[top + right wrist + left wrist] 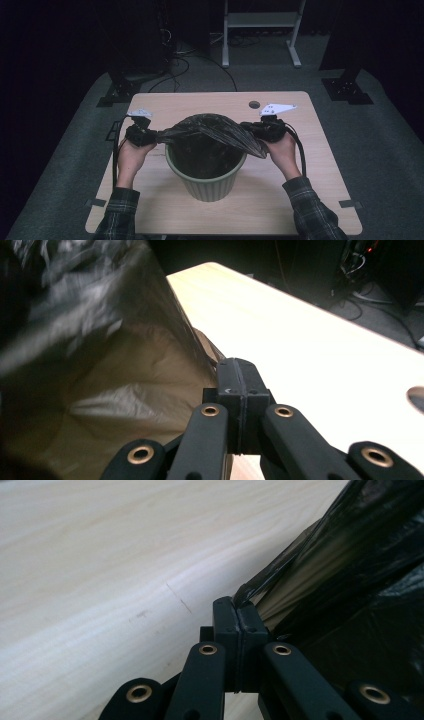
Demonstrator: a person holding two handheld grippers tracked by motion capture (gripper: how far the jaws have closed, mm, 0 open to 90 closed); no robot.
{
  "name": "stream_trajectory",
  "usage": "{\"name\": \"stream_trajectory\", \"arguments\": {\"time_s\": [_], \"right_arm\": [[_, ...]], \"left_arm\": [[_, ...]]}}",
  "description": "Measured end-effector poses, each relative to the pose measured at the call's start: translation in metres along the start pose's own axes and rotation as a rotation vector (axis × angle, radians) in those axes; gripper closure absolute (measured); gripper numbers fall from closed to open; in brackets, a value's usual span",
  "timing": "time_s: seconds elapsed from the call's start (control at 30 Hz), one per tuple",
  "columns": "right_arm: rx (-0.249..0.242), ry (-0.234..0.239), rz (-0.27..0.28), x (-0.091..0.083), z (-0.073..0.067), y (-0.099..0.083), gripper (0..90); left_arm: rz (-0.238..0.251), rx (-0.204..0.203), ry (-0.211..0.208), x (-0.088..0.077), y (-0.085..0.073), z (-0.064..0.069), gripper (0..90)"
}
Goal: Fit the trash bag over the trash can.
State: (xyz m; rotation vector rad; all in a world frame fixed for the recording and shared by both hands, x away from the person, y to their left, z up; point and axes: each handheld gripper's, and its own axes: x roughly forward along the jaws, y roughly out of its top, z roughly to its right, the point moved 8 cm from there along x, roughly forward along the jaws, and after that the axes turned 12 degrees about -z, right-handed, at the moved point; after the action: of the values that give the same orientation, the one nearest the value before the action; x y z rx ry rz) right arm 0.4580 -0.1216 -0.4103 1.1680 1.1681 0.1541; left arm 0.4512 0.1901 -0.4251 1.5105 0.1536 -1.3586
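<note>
Currently both grippers, left (146, 134) and right (261, 129), have their jaws fully closed on opposite edges of the black bag (212, 131), stretched above the green bin (206, 182) on the desk (300, 200). Keep tension even; lower both edges evenly over the rim.

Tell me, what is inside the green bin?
The lower part of a black plastic bag hangs inside the green bin. The bag's dark film hides the bottom and any contents.
</note>
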Motion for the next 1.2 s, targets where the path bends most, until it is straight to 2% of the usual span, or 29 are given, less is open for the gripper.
{"name": "stream_trajectory", "arguments": {"time_s": [0.1,0.3,0.5,0.57,0.6,0.73,0.8,0.87,0.9,0.97,1.03,1.2], "right_arm": [[0.002,0.011,-0.018,0.005,-0.002,-0.009,90.0],[0.009,0.023,-0.047,0.015,-0.005,-0.028,90.0],[0.016,0.027,-0.065,0.021,-0.004,-0.039,90.0],[0.010,0.015,-0.043,0.014,-0.003,-0.033,78.7],[0.018,0.006,-0.022,0.006,0.000,-0.027,75.8],[0.019,0.006,0.051,-0.030,0.004,-0.003,71.3],[0.014,0.028,0.079,-0.048,0.002,0.009,67.1],[0.001,0.048,0.099,-0.063,-0.003,0.020,64.4],[-0.011,0.069,0.115,-0.075,-0.009,0.028,62.7],[-0.023,0.111,0.135,-0.085,-0.019,0.035,59.2],[-0.047,0.173,0.156,-0.094,-0.036,0.044,55.6],[-0.117,0.243,0.147,-0.092,-0.074,0.050,49.9]], "left_arm": [[-0.026,0.002,0.008,0.007,-0.008,0.000,89.7],[-0.043,-0.010,-0.010,0.020,-0.020,0.000,89.7],[-0.039,-0.010,-0.022,0.024,-0.020,0.000,89.7],[-0.031,-0.005,-0.017,0.020,-0.017,0.000,89.7],[-0.027,-0.005,-0.018,0.018,-0.016,0.000,89.7],[-0.013,0.000,-0.013,0.012,-0.013,0.001,89.6],[-0.010,-0.002,-0.014,0.010,-0.013,0.001,89.7],[-0.007,0.001,-0.011,0.008,-0.013,0.000,89.7],[-0.005,0.001,-0.012,0.008,-0.012,0.001,89.6],[-0.002,-0.002,-0.011,0.007,-0.012,0.001,89.7],[-0.003,-0.001,-0.012,0.006,-0.012,0.001,89.7],[-0.004,0.002,-0.011,0.006,-0.012,0.002,89.7]]}}
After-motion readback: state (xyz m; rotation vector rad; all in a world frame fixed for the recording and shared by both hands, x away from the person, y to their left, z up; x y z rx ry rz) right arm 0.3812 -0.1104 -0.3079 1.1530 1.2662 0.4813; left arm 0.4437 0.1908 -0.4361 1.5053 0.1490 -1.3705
